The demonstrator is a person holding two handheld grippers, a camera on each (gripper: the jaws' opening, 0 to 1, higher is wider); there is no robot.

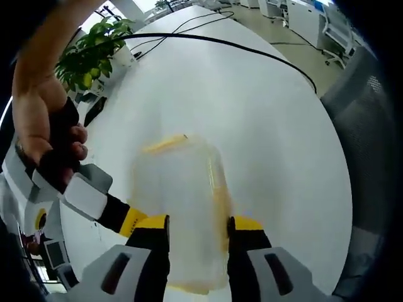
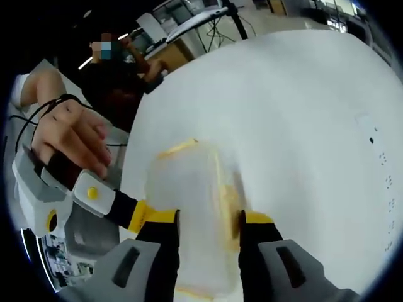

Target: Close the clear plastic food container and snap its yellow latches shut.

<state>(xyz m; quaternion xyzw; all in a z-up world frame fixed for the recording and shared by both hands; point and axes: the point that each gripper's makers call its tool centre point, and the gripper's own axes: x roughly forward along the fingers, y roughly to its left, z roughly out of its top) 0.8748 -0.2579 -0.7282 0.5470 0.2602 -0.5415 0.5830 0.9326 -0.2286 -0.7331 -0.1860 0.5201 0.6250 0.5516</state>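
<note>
- Here, the clear container (image 1: 182, 207) lay on the white table (image 1: 277, 126), and the left gripper (image 1: 198, 228) had its yellow-tipped jaws set on either side of it, near its flanks; I could not tell whether they pinched it.
- In the right gripper view, the right gripper (image 2: 208, 223) straddled the container (image 2: 192, 214) the same way; contact was likewise unclear.
- A yellow latch (image 1: 165, 144) showed at the far end, its state blurred.
- To do this step well, I judged, steady the box, seat the lid flat, then press each latch squarely.
- No readable writing or brand appeared.
</note>
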